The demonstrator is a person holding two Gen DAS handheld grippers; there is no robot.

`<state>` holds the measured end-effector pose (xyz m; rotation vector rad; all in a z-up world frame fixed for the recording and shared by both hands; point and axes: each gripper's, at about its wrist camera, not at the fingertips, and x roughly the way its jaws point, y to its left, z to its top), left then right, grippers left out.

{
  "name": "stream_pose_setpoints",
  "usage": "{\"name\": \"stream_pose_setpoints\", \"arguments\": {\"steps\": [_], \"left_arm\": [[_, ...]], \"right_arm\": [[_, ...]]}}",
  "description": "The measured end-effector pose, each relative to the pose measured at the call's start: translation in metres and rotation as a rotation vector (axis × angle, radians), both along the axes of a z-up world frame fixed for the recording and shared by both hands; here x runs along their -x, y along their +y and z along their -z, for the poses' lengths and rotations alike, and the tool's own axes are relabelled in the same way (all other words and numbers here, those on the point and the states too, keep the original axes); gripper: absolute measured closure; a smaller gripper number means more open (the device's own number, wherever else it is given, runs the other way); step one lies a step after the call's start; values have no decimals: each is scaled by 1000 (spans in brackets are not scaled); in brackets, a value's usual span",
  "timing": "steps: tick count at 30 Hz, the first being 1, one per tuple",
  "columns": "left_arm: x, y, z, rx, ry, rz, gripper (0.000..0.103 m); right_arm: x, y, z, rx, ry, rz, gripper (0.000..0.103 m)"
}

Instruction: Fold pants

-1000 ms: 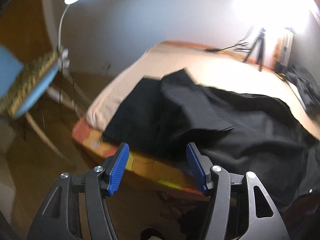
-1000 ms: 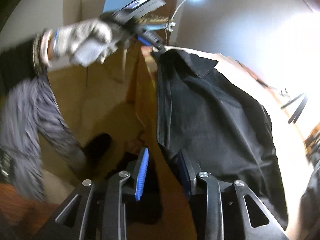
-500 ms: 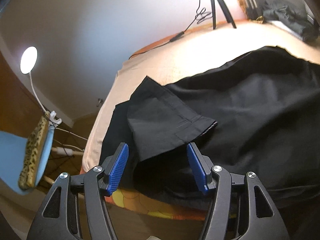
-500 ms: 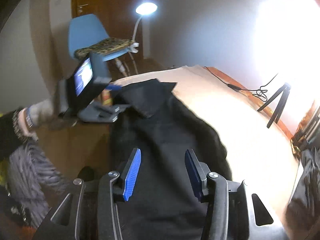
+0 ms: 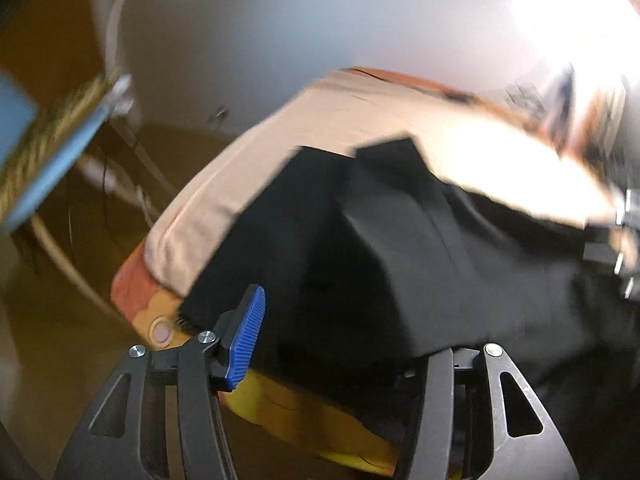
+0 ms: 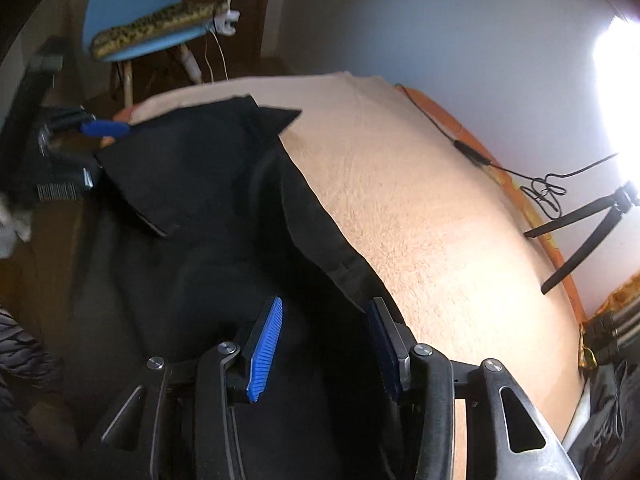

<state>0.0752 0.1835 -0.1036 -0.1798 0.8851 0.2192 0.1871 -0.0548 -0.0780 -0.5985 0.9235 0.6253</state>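
A: Start at the left. What's there?

B: In the right wrist view, a blue chair [image 6: 132, 12] stands past the bed's far corner. Nearer, the left gripper [image 6: 105, 128] reaches in at the hem end of the black pants [image 6: 192, 184], which lie along the near side of the bed [image 6: 420, 200], with one hem corner flipped over.

A: Has the left one got cloth?

B: Its own view is blurred. Its jaws have just been closing, but the left blue pad [image 5: 246, 338] shows clear of the cloth, and a fold of cloth covers the right pad. So cloth is in the gap, but I can't tell if it is pinched.

A: And the right gripper?

B: The right gripper [image 6: 324, 344] has its jaws apart with both pads visible, poised over the pants' far edge. They have just closed a little, and I see nothing pinched.

A: How would you do this step well?

B: I'd say take the hem corner fully between the left pads, both layers. Set the right on the same edge further along. Then lift evenly and keep the edge taut, so the flipped corner flattens instead of bunching.

A: Any risk?

B: The pants hang near the bed's side; a loose pinch could let them slide off.
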Motion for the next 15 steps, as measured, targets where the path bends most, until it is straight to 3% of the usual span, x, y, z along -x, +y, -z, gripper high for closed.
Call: {"name": "stream_pose_setpoints", "arguments": {"steps": [3,5,8,9,15], "left_arm": [[4,16,0,33,-8,-22,52],[3,13,0,-22,3,-14,52],[3,21,5,39,11,-34,52],[3,21,8,46,19,-29,52],[8,-12,3,-182,24,81,51]], "right_arm": [[-12,1,10,5,27,4,63],[-15,3,14,2,43,0,76],[-20,7,18,11,41,7,95],[-22,8,20,12,44,14,97],[-35,1,25,32,36,98,103]]}}
